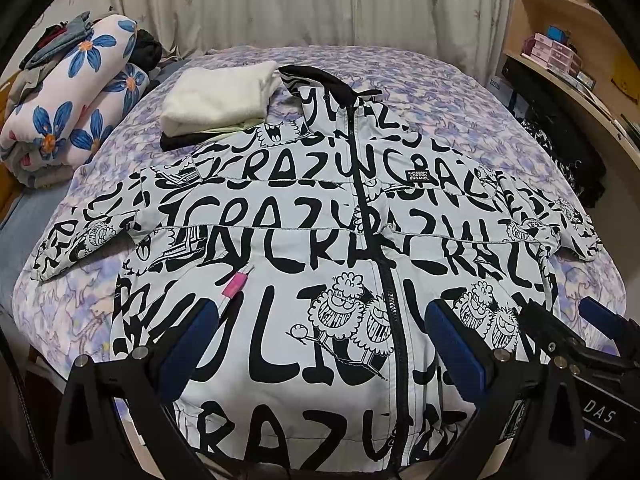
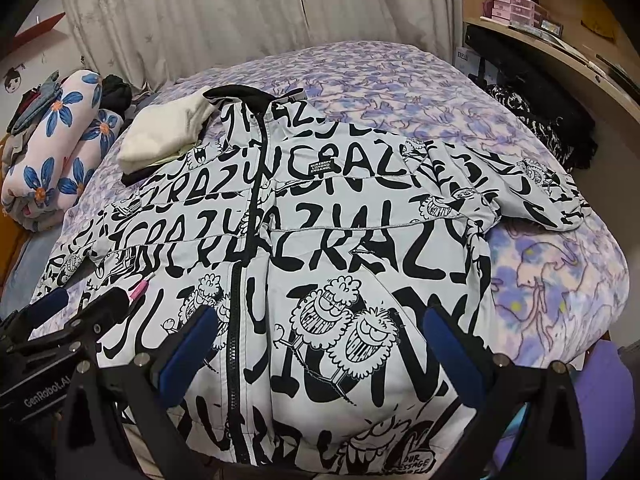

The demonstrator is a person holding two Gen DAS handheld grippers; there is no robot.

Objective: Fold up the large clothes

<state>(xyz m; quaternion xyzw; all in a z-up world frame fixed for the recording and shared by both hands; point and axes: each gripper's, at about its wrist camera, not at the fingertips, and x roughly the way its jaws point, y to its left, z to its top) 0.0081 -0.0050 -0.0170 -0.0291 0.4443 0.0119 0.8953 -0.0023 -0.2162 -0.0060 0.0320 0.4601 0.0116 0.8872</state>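
Left wrist: both tongs agape over jacket (image 1: 304, 216); folded clothes (image 1: 218, 98) overlap shoulder.

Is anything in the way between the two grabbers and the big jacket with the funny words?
Nothing visible is. The left gripper and right gripper both hang open right above the jacket near its hem, with only air between. The folded cream towel lies far off by the collar.

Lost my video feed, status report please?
Both grippers, left and right, open above hem. Jacket flat, zipped, sleeves spread. Folded white stack touches its shoulder.
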